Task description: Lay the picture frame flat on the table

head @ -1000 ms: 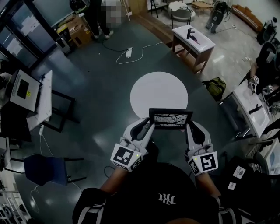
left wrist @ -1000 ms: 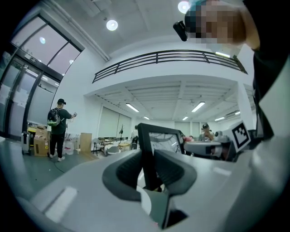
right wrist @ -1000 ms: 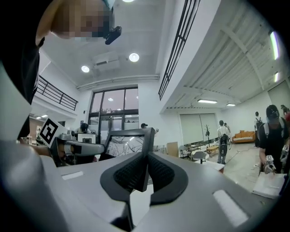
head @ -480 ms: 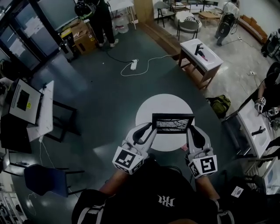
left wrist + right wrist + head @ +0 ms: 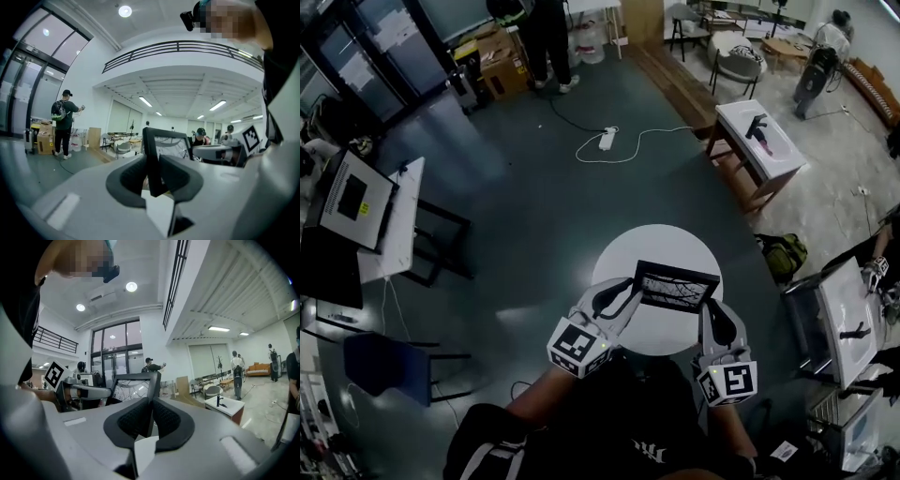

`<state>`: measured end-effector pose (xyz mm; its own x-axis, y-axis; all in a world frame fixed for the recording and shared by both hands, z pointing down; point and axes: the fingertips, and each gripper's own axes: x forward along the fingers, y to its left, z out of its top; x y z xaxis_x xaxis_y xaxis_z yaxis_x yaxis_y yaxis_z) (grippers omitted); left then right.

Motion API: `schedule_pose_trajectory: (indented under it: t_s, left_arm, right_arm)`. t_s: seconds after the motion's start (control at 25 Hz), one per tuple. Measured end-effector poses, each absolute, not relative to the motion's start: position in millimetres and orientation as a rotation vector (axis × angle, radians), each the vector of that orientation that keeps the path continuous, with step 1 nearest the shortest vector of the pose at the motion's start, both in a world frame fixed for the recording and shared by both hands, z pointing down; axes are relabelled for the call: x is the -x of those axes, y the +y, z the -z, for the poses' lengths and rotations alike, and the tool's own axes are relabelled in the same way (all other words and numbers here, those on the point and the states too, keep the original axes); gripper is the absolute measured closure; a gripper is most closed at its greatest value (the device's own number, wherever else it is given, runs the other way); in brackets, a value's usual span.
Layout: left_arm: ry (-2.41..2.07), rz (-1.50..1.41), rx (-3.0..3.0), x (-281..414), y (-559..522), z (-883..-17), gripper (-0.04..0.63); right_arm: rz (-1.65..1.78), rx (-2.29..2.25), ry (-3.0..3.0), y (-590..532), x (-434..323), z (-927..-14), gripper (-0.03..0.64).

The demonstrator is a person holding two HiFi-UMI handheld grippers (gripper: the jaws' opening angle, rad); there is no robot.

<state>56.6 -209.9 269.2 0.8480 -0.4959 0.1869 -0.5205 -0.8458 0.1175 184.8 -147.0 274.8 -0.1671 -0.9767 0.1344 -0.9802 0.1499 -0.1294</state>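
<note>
Two grippers share one picture frame (image 5: 677, 287). Head view: the left gripper (image 5: 626, 292) pinches the frame's left edge and the right gripper (image 5: 710, 314) its right edge, so the frame spans between them over the round white table (image 5: 652, 246). Left gripper view: the jaws clamp a dark upright frame bar rising just ahead. Right gripper view: the jaws grip the opposite bar, with the picture extending to their left.

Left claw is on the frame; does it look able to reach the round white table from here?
Probably yes. The left claw, shut on the picture frame, hangs over the round table, whose top looks bare.
</note>
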Motion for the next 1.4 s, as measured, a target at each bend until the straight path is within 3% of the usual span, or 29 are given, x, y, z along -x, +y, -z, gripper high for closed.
schedule_pose_trajectory:
  t_s: [0.76,1.4]
  left_arm:
    - [-0.887,-0.422,-2.593,-79.8,-273.9,-405.4,0.512]
    - [-0.870,-0.539,-2.370,-49.0,-271.8,-563.4,0.512]
  right_arm:
    - [-0.567,-1.735,-2.363,-229.2,-214.8,-408.2,0.594]
    - [-0.859,-1.590,-2.260,-236.5,-187.3,-557.3,0.594]
